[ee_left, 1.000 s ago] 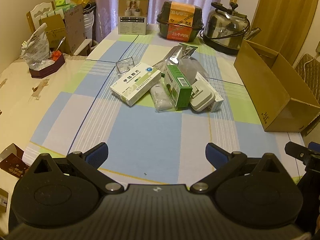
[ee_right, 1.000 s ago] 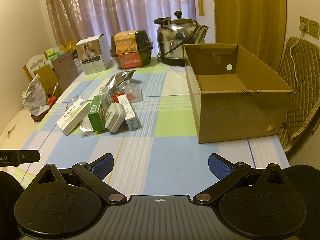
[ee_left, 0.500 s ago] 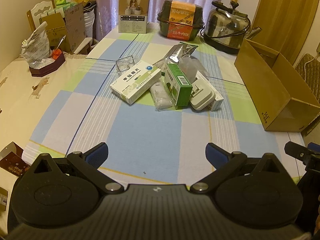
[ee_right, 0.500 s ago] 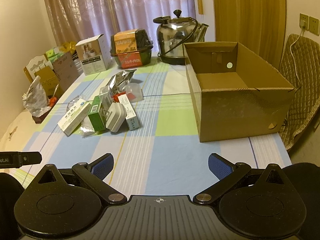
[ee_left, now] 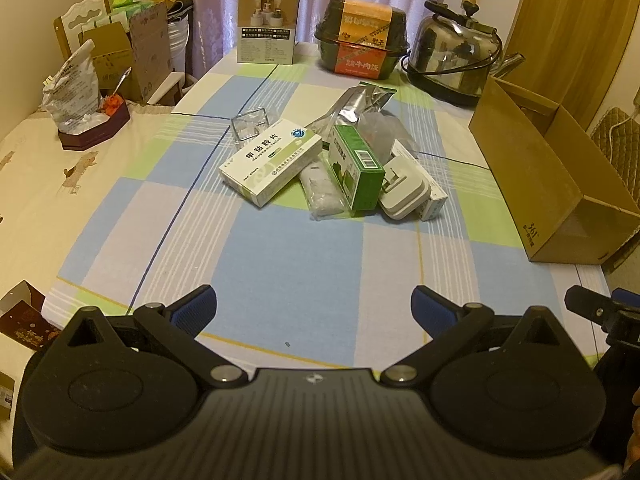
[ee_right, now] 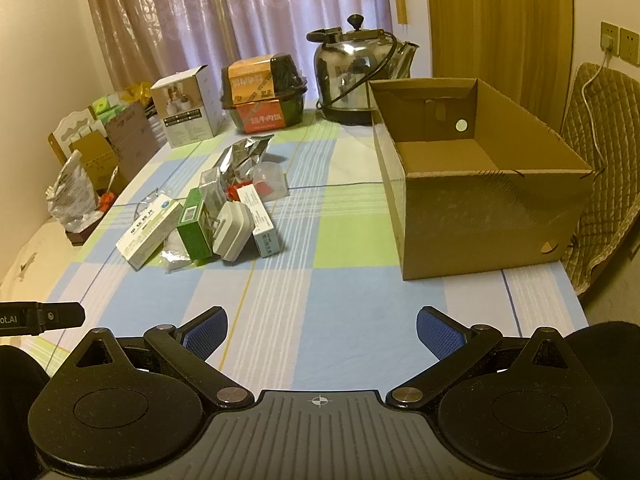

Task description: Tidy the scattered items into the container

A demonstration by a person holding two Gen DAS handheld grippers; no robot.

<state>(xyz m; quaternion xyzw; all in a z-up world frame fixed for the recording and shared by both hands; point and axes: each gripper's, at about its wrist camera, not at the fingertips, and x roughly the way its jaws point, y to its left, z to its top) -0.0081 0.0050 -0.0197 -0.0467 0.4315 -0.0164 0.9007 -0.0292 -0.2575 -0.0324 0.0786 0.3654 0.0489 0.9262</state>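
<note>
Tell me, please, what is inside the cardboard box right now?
Nothing visible: the cardboard box shows a bare floor and back wall in the right wrist view. Its near front wall hides the front strip of the floor, so that part cannot be checked.

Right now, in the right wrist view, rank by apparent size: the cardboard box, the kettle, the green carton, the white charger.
1. cardboard box
2. kettle, though it sits farther back
3. green carton and white charger: too alike to rank

Spread, empty left tool (ee_left: 313, 307) above checked cloth (ee_left: 280, 264), facing box clutter (ee_left: 332, 168).
</note>
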